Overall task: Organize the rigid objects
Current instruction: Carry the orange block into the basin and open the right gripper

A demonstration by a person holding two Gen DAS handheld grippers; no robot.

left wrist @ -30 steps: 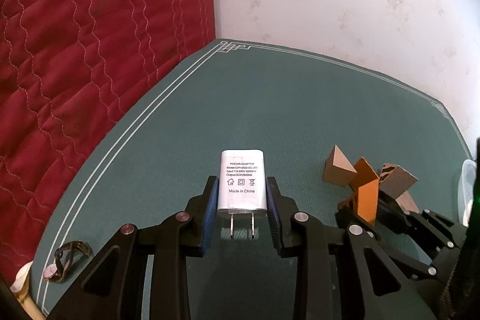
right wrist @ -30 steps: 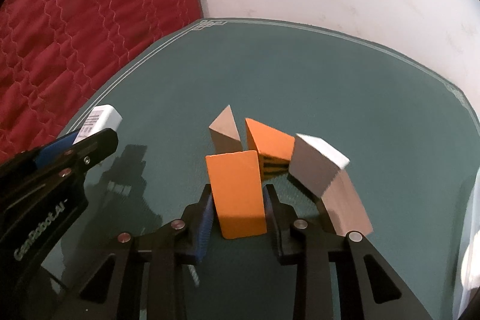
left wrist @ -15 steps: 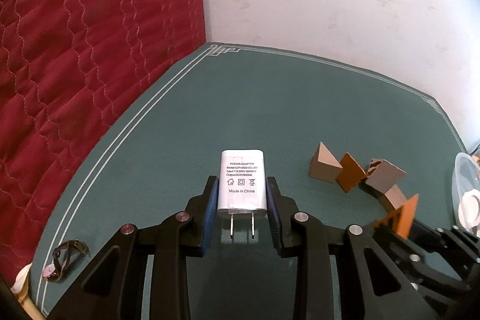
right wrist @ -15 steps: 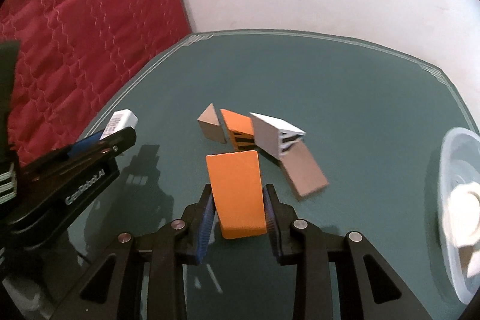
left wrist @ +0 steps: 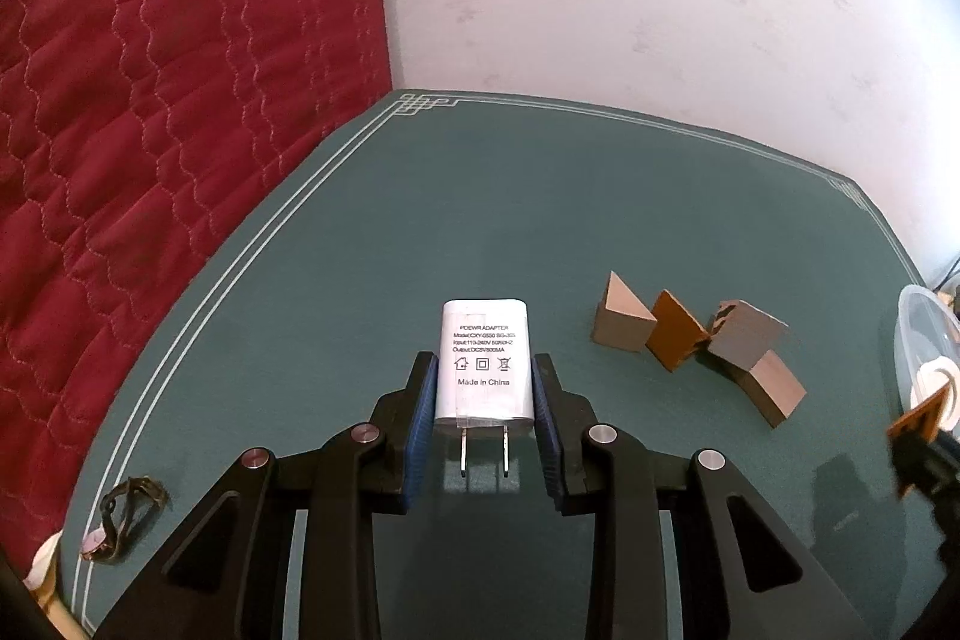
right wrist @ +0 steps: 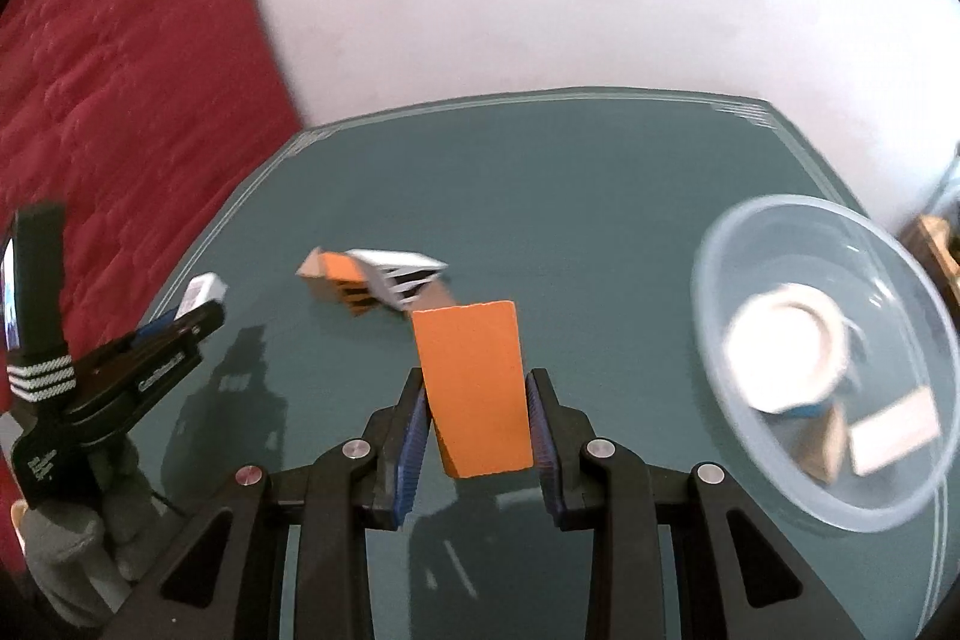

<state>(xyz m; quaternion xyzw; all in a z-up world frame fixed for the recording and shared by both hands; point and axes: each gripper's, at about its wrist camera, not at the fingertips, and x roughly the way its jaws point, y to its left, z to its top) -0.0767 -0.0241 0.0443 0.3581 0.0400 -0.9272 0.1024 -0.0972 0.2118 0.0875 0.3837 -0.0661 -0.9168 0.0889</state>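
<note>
Carrying an orange block pinched between its pads, the right tool hangs above the green counter, near the clear bowl at the right edge. The left tool grips a white power adapter over the counter's middle. Best to bring the block squarely over the bowl, lower it past the rim, then release, avoiding the tape roll inside.

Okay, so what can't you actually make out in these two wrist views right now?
- Contents of the clear bowl, right wrist view: motion blur; a pale ring and small blocks, nothing more.
- Block pile, right wrist view: blurred, and the held orange block covers its near end.
- Small dark object, left wrist view: too small and near the edge to identify.
- Power adapter sides: covered by gripper pads.
</note>
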